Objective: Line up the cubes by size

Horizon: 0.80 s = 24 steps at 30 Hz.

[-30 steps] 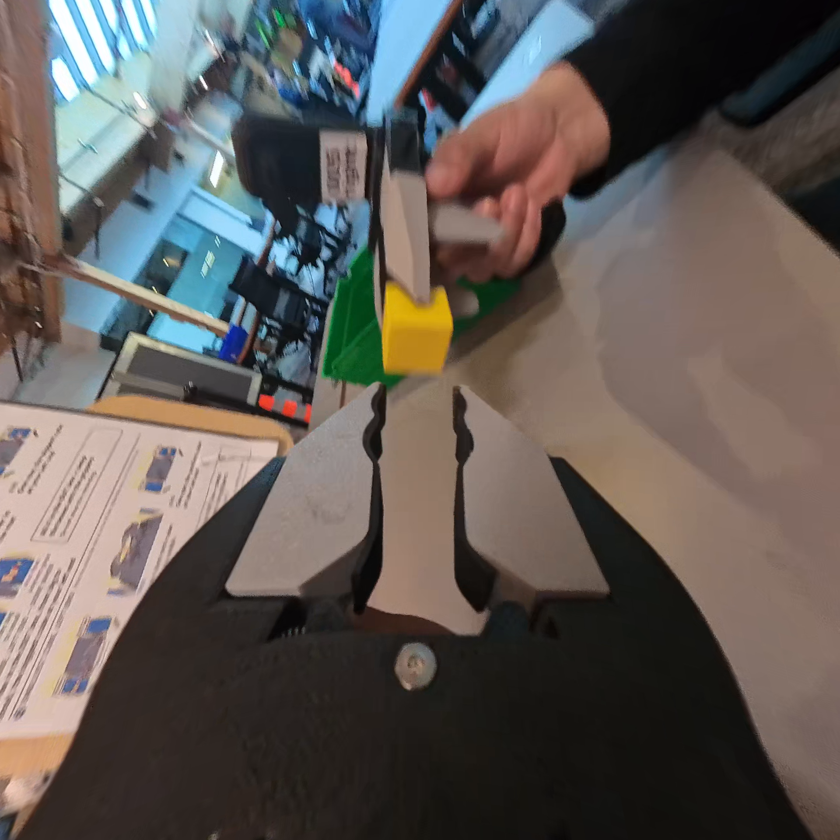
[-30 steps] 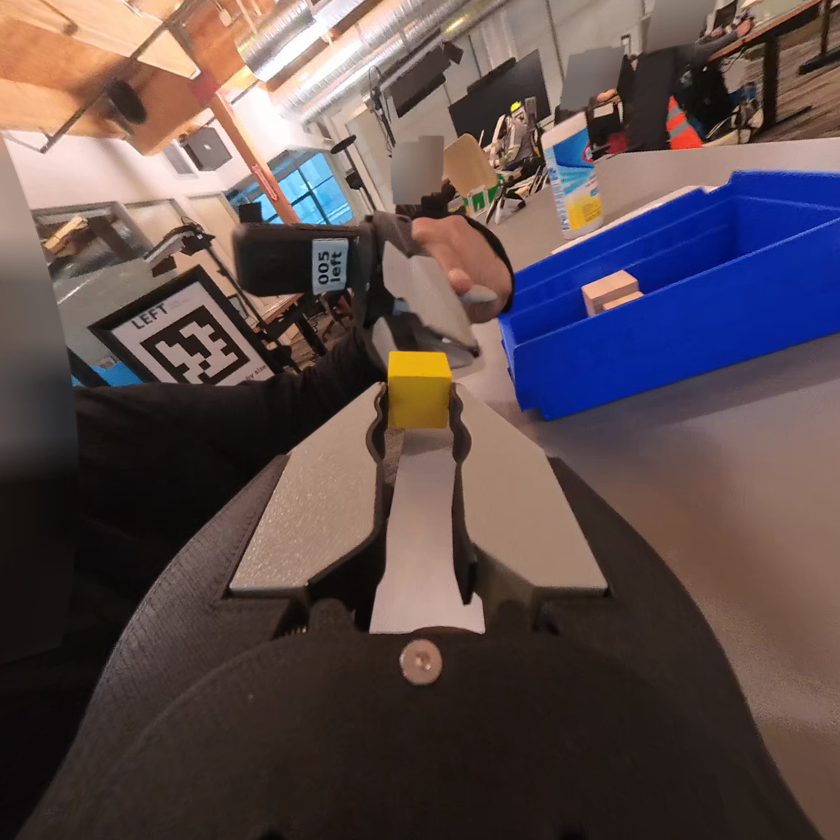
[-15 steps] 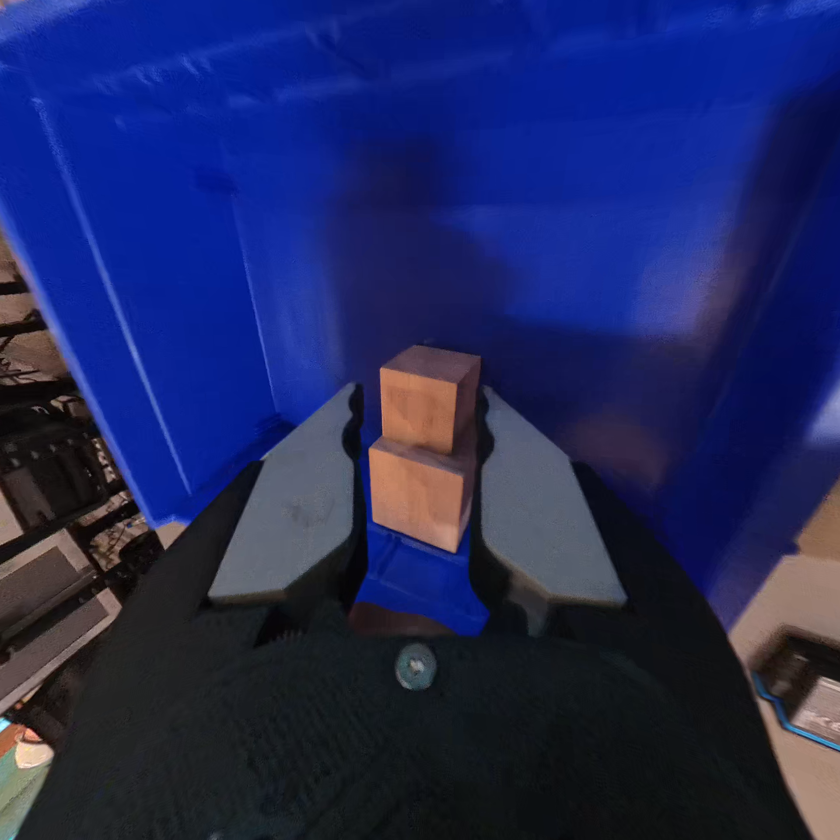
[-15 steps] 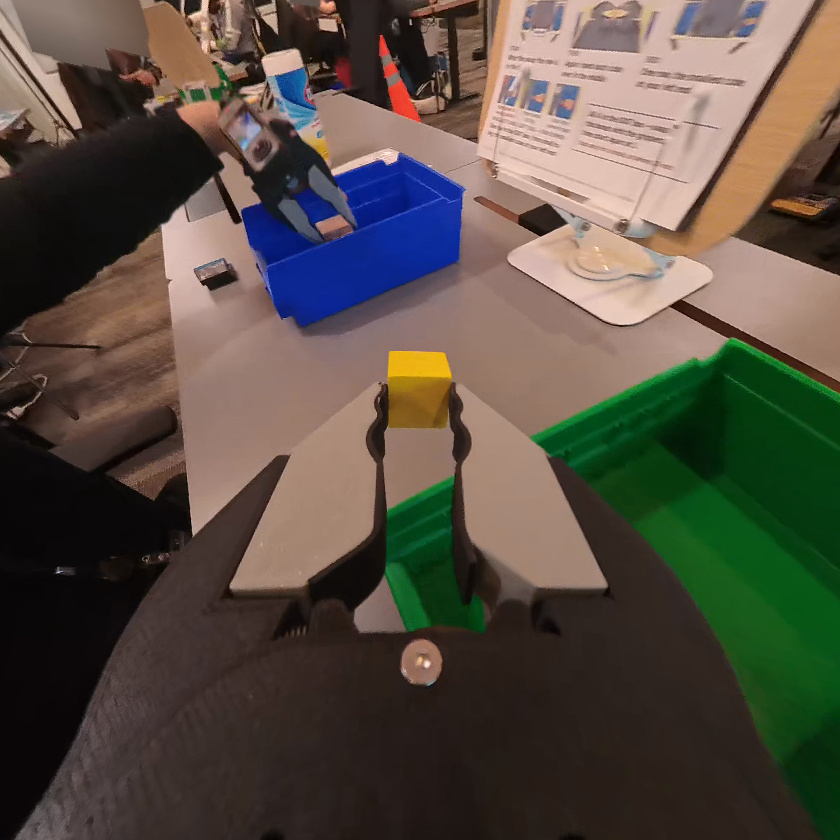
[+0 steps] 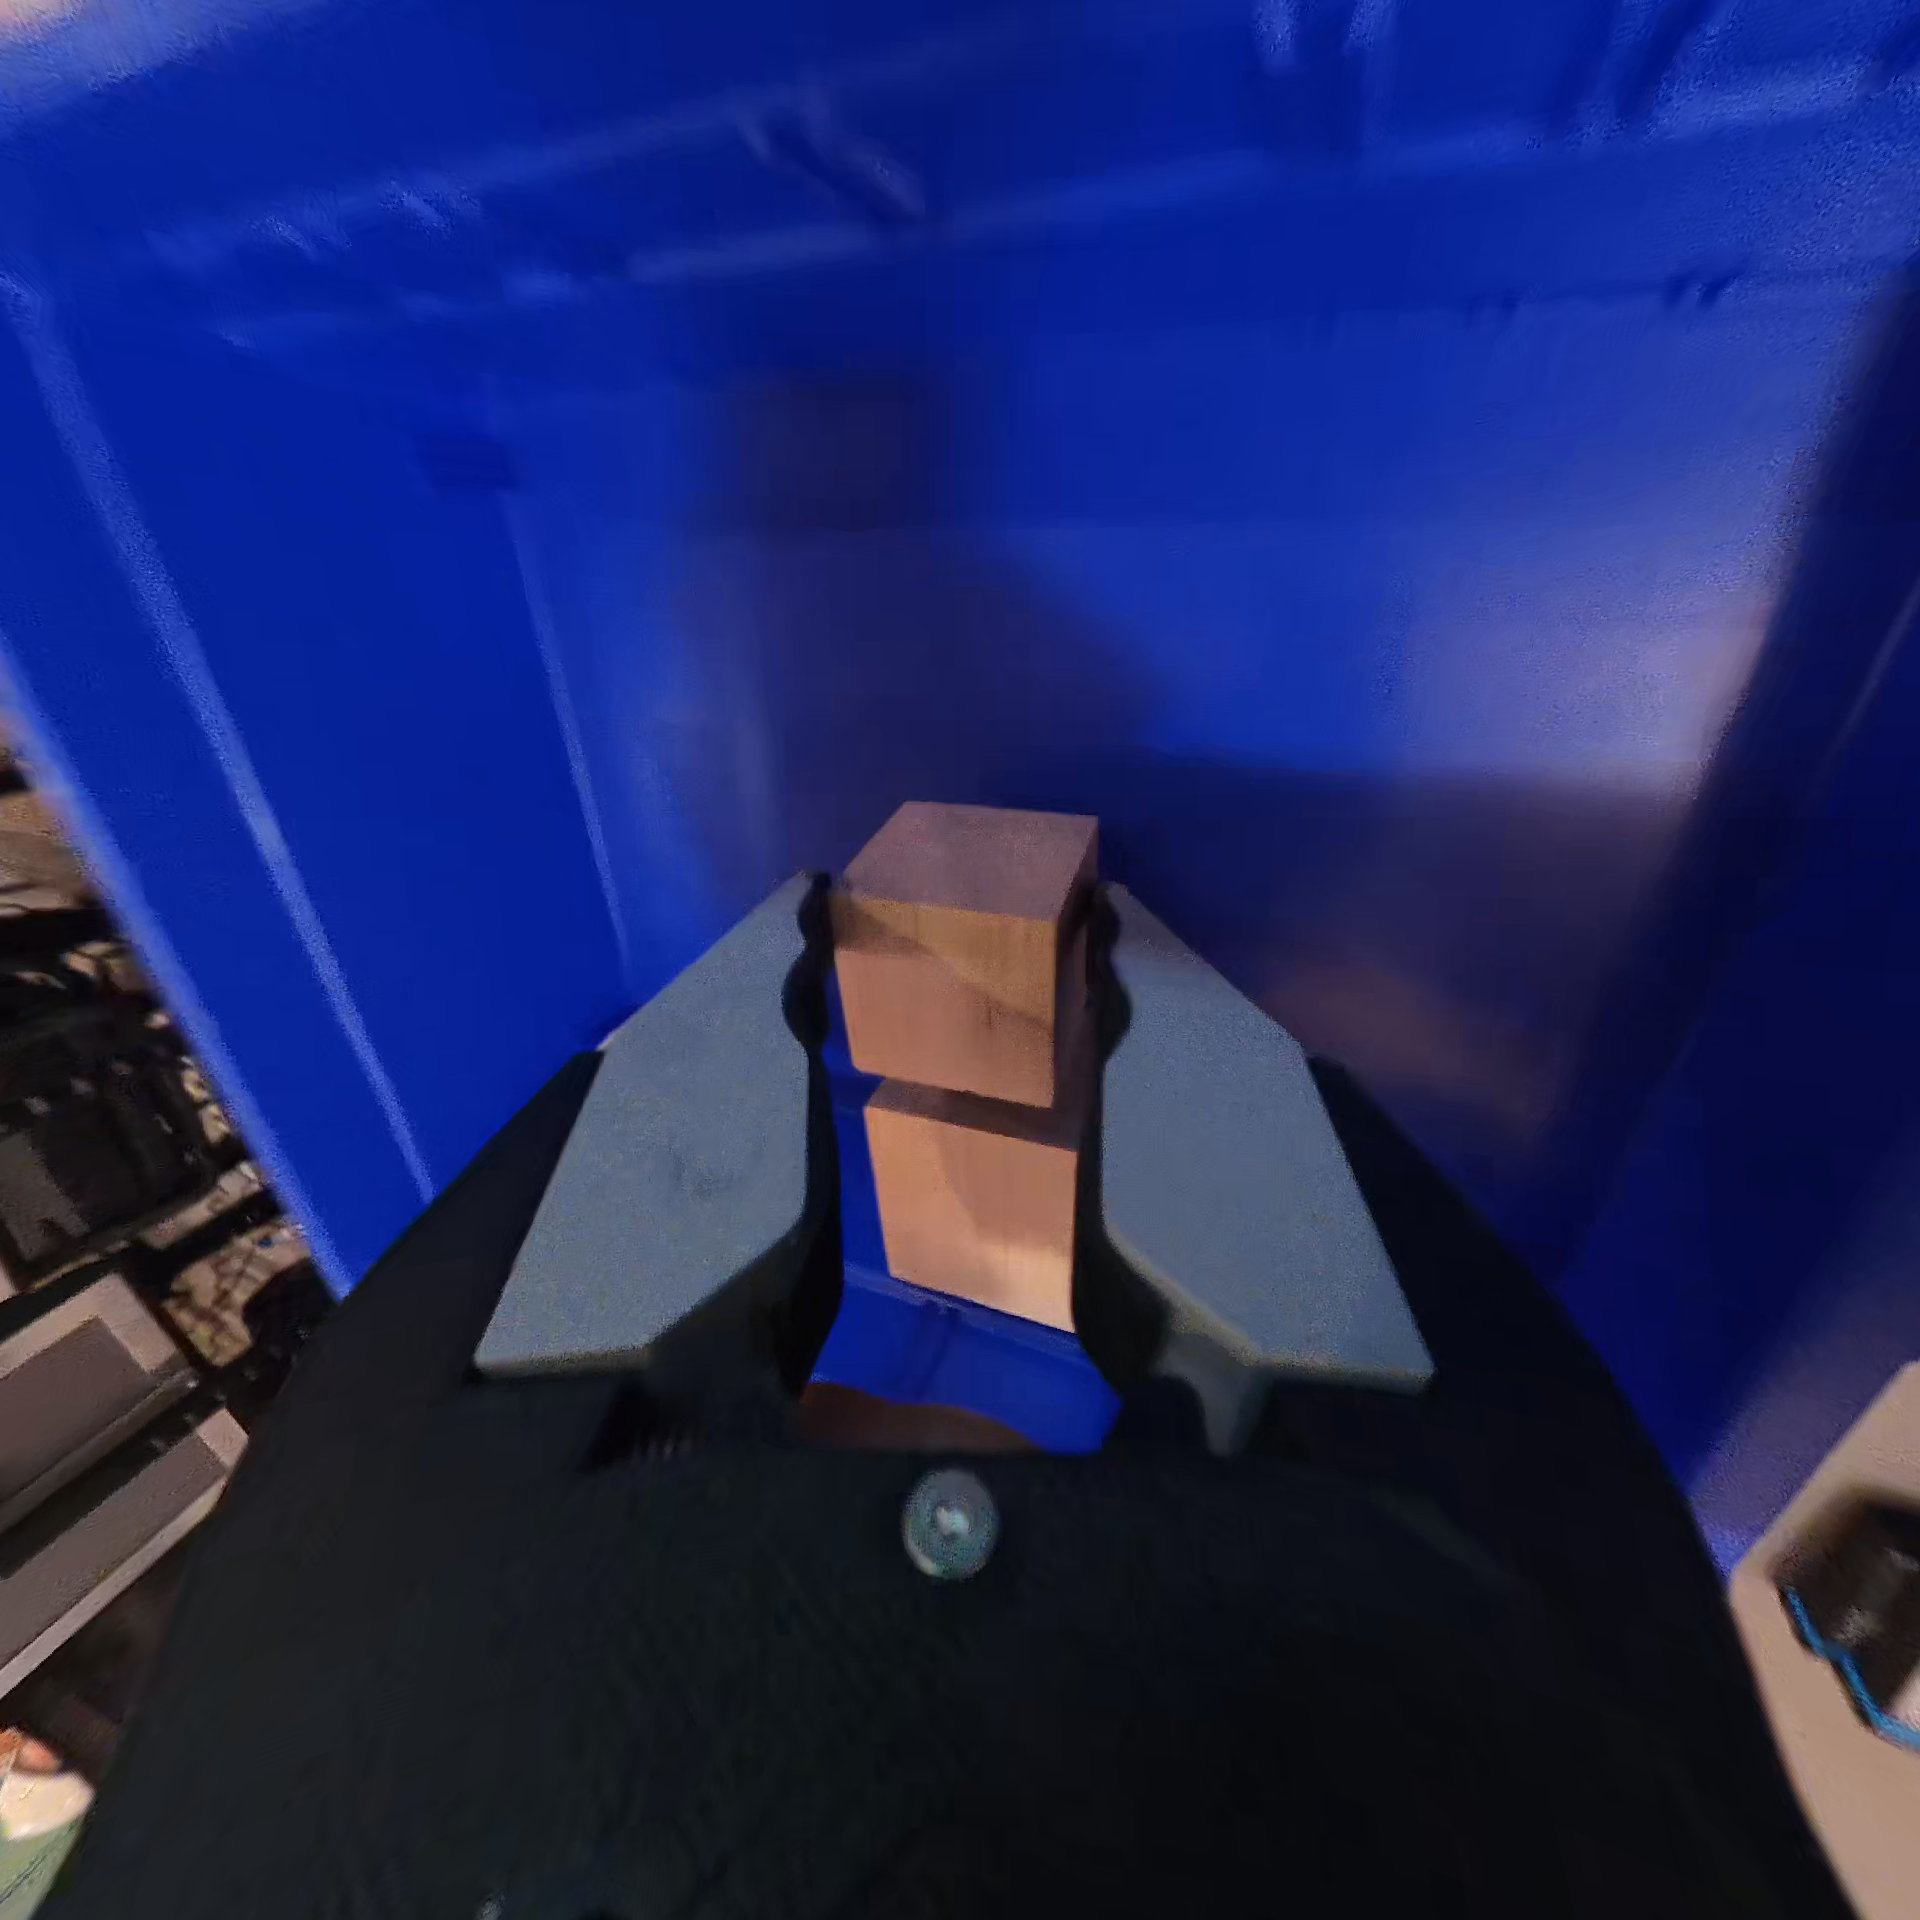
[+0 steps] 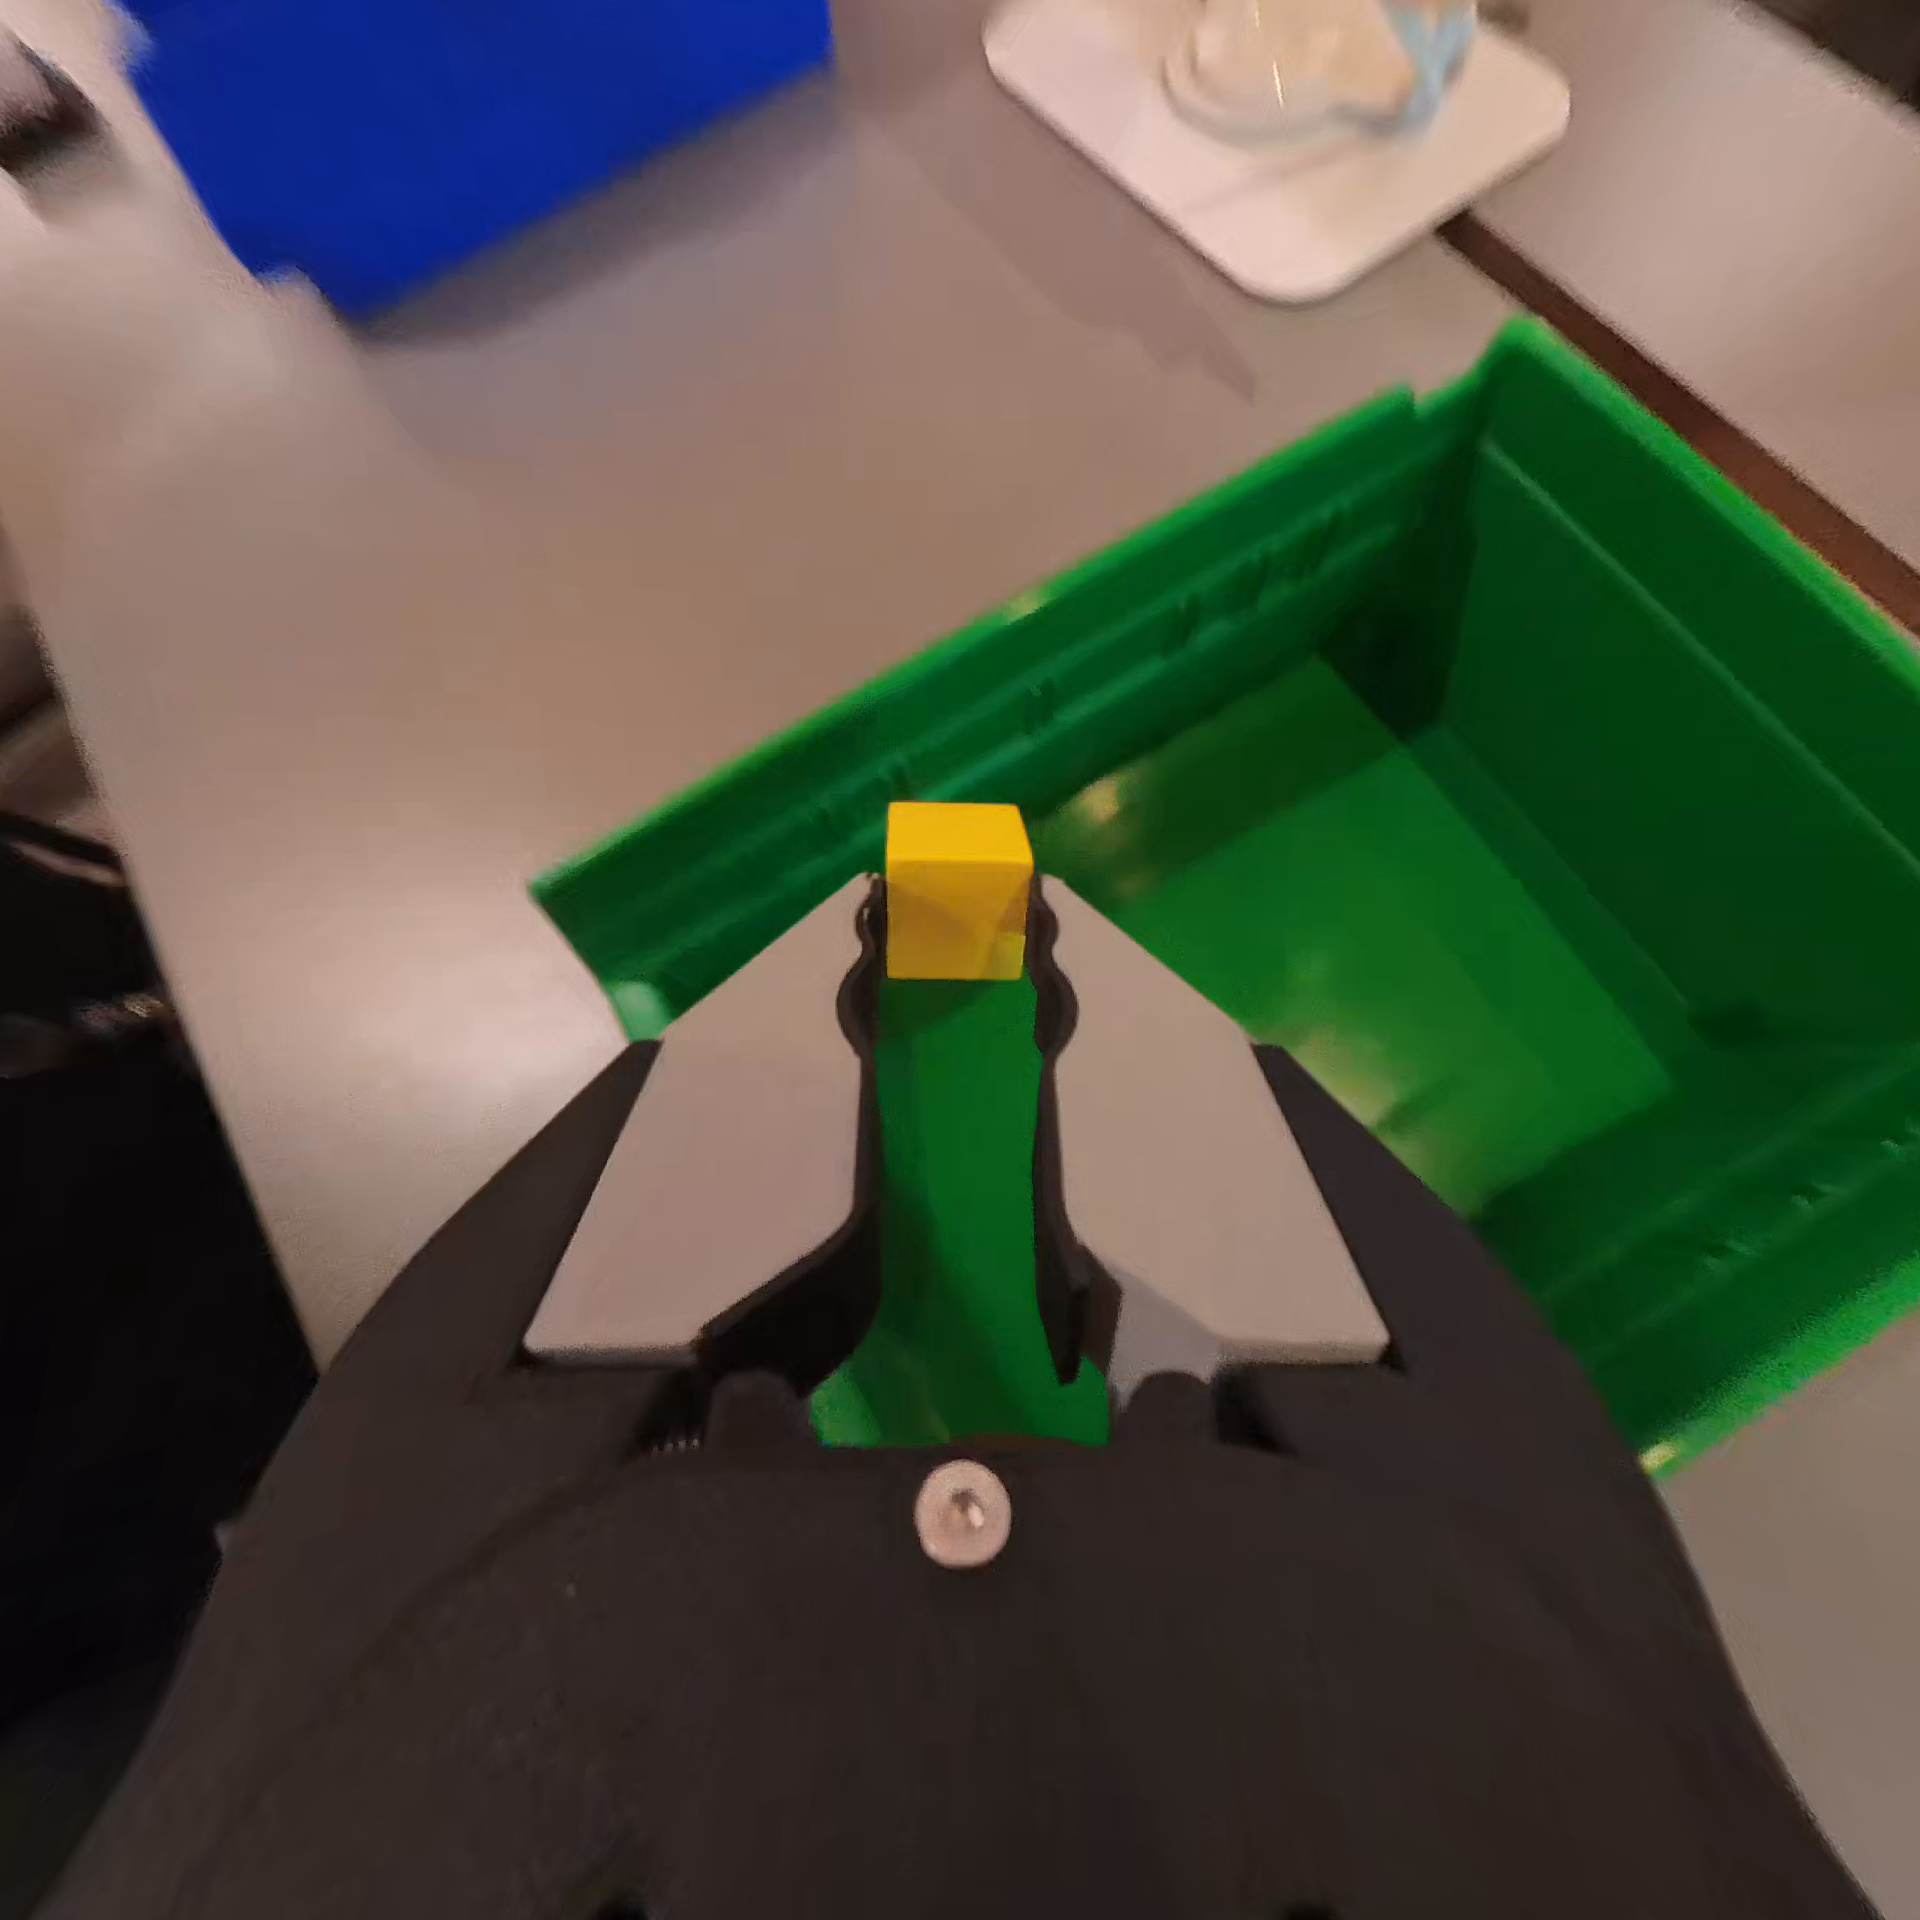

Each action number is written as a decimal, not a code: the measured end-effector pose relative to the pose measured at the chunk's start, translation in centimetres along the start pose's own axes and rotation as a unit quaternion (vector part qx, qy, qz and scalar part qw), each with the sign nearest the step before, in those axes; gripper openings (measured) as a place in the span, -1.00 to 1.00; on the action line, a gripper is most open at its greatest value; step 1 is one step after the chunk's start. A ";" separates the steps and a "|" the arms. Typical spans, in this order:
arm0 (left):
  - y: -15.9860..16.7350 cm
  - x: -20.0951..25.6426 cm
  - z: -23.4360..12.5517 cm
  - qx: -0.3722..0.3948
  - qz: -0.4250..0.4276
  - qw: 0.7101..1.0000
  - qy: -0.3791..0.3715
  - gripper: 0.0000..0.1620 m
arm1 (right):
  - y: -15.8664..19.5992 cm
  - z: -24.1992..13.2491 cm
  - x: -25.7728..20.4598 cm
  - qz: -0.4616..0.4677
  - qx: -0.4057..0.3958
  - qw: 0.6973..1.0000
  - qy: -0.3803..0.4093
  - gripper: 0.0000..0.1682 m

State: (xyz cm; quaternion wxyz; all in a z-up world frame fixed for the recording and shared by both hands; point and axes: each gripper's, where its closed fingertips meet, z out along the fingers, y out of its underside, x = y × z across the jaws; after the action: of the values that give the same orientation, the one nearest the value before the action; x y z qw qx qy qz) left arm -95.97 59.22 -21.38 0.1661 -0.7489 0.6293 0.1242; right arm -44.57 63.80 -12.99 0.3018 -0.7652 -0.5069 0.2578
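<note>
Both pictures are a bit blurry. In the left wrist view the blue bin point(image 5: 1039, 416) fills almost everything, so its rim is cut off. The black body of the left gripper point(image 5: 961, 914) hides the lower part of the bin floor. Two wooden cubes sit between its fingers. The far wooden cube point(image 5: 966, 956) is up at the tips, and the fingers squeeze it from both sides. The near wooden cube point(image 5: 971, 1205) is lower down in the gap, and it is hard to tell if the fingers touch it. A small dark thing with a blue edge point(image 5: 1860, 1631) is cut off at the right side.

In the right wrist view the right gripper point(image 6: 956, 899) pinches the yellow cube point(image 6: 956, 894) at its tips, above the near wall of the green bin point(image 6: 1039, 675). The gripper hides the bin's near corner. The bin's right end runs out of the picture. A fuzzy blue shape point(image 6: 468, 135) sits far off on the gray table point(image 6: 520, 540), and a white stand base point(image 6: 1278, 135) is cut off at the top.

Half a second ago the yellow cube was out over the table by the green bin's edge. Now the right gripper looks more steeply down into the bin. The left gripper was already in the blue bin, and now the far cube looks higher than the near one.
</note>
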 end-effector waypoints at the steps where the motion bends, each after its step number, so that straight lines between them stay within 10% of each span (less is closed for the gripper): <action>1: -1.0 -0.5 -1.0 0.032 -0.008 0.999 -0.021 -0.42 | 0.9 0.5 0.7 -0.012 -0.036 0.999 0.011 -0.71; 13: -11.8 0.1 -13.0 0.383 -0.049 0.908 -0.163 -0.42 | 7.0 7.6 1.8 -0.194 -0.271 0.943 -0.016 -0.71; 24: -19.0 3.3 -18.4 0.559 -0.034 0.812 -0.163 -0.42 | 4.8 7.7 0.7 -0.193 -0.234 0.952 -0.030 -0.60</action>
State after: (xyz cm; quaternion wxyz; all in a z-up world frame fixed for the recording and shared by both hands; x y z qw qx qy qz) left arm -77.13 51.72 -4.06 0.6606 -0.5161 0.5283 -0.1346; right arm -46.69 64.52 -21.80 0.1429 -0.6940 -0.6997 0.0917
